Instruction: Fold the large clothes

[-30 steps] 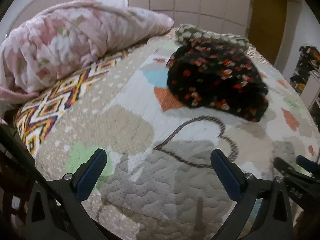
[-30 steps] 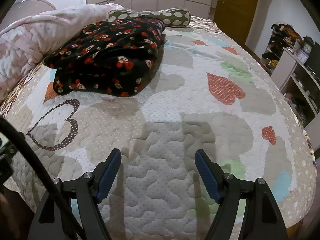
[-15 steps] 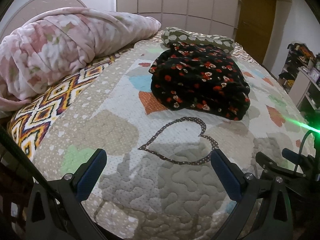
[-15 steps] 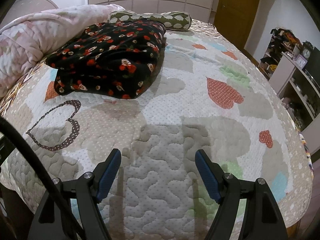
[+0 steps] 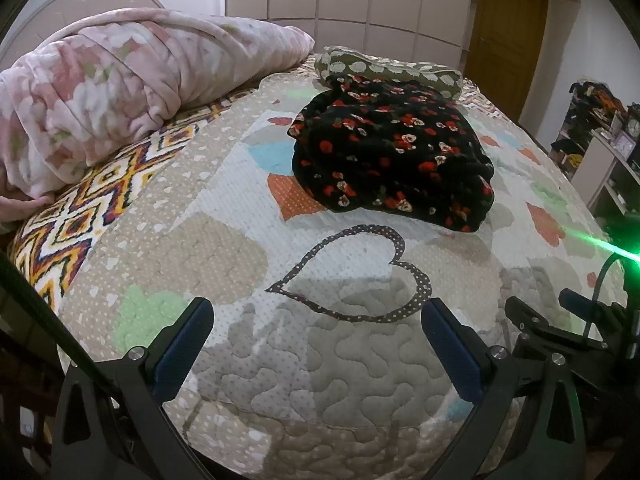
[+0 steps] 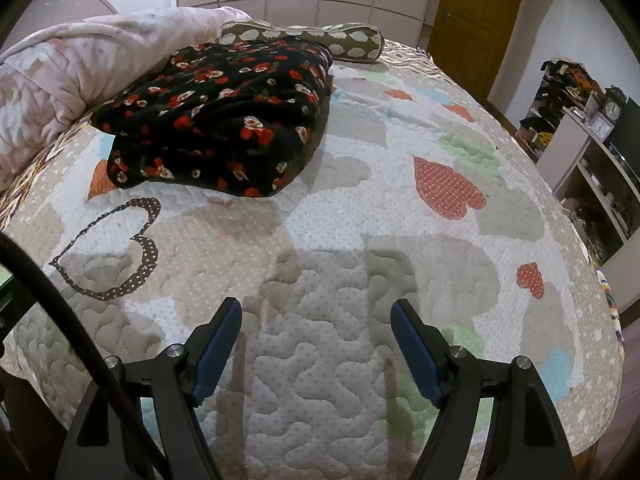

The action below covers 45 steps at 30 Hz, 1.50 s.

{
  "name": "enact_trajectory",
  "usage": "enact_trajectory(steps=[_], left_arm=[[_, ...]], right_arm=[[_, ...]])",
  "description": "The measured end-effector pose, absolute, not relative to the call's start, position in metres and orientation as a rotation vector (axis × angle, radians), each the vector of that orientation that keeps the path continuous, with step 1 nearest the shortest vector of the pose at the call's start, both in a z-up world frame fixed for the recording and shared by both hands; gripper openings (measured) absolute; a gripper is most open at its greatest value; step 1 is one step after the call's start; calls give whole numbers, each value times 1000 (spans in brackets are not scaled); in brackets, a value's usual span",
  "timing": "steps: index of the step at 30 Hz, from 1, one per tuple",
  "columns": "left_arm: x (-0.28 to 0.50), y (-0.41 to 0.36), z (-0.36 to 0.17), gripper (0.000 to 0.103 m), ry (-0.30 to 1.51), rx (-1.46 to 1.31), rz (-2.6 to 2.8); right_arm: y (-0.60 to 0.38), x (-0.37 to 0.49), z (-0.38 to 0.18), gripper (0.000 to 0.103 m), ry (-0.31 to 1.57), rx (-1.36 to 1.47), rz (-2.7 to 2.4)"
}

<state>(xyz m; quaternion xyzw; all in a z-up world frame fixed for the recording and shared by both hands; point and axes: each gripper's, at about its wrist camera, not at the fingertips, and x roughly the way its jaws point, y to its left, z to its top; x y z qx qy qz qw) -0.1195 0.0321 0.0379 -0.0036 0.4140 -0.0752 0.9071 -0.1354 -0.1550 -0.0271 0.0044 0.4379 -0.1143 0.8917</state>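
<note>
Left wrist view: the left gripper point(image 5: 316, 320) is held wide apart and empty above the heart-patterned quilt point(image 5: 224, 248). The right gripper point(image 6: 316, 320) is likewise spread with nothing between its pads. Farther back, the black floral garment point(image 6: 216, 120) is seen bunched on the quilt, beside the pink blanket point(image 5: 120, 80), before a green bolster point(image 6: 320, 36).
</note>
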Motion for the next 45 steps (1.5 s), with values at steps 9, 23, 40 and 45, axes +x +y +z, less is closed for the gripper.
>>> enact_trajectory(steps=[9,23,40,45], left_arm=[[-119,32,35,103,866,-9,-160],[-119,34,30,103,883,-15,-165],[-116,36,25,103,906,-26,-164],[-116,36,25,103,907,-26,-164]], right_arm=[[-154,-134,-30,81,914,-6,-243],[-154,-133,-32,82,922,-16,-253],[-152,-134,-35,82,926,-29,-257],[-151,-134,-35,82,926,-29,-258]])
